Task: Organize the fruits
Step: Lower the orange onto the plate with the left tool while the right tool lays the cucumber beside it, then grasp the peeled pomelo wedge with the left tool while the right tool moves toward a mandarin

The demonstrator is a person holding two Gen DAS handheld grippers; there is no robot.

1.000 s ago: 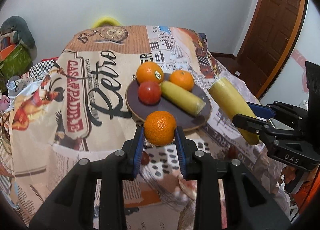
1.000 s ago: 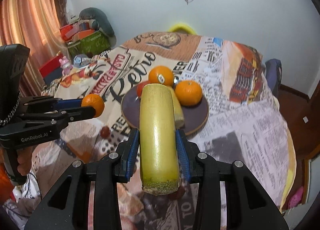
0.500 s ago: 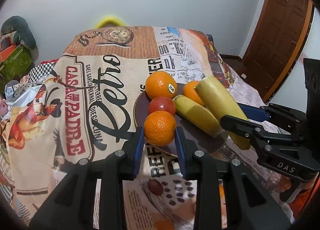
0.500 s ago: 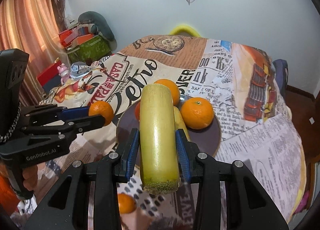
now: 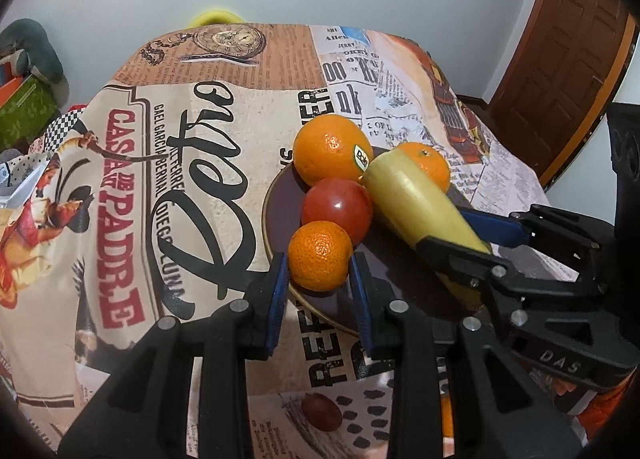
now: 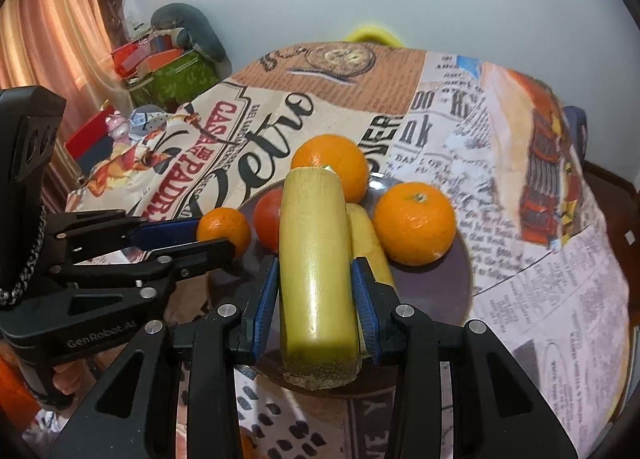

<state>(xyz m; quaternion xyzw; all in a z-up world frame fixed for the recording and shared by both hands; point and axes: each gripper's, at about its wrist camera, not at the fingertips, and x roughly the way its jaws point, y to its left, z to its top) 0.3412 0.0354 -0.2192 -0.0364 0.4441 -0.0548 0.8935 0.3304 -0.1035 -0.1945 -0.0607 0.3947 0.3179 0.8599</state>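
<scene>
Over the plate (image 5: 276, 199), my left tongs (image 5: 319, 279) grip a mandarin (image 5: 318, 255) at its near rim, touching the tomato (image 5: 337, 208); an orange (image 5: 328, 149) sits behind.

From the right wrist, my right tongs (image 6: 316, 291) clamp a yellow stalk (image 6: 314, 271) above the plate (image 6: 452, 291), beside 1 more orange (image 6: 414, 223).

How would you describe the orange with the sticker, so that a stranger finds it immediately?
Look at the dark round plate on the newspaper-print tablecloth. At its far edge, behind the red tomato, sits the sticker orange. It is the biggest orange there and the only one with a small label.
</scene>
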